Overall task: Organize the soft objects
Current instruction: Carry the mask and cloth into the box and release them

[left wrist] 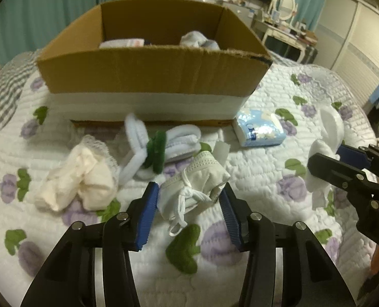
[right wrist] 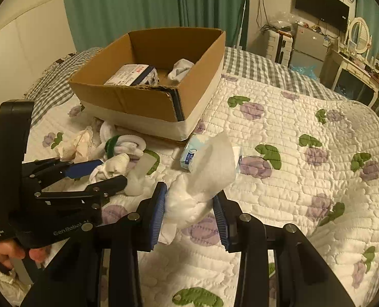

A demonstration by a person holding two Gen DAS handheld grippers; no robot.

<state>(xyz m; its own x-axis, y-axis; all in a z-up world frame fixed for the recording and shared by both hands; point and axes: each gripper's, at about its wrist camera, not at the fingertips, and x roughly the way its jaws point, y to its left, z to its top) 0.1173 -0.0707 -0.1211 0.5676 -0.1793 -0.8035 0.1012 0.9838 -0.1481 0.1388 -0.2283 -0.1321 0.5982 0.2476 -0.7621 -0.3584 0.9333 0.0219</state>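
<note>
Left tongs (left wrist: 189, 194) squeeze the folded mask (left wrist: 194, 179) lying on the quilt (left wrist: 266, 133), pads at both its sides. Right tongs (right wrist: 189, 204) are clamped on a white pad (right wrist: 202, 176), lifted off the bed. Box (left wrist: 151, 76) sits beyond, socks (left wrist: 199, 39) inside; tissue pack (left wrist: 259, 128) beside it

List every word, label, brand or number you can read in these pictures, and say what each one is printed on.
"GenRobot AI", partly hidden: body of the left tongs, right wrist view.
"Data Acquisition System", small: label on the same tongs' handle.
"DA", cut off: body of the right tongs, left wrist view.
Packet in the cardboard box: print too blurred to read.
Blue tissue pack: print too blurred to read.
</note>
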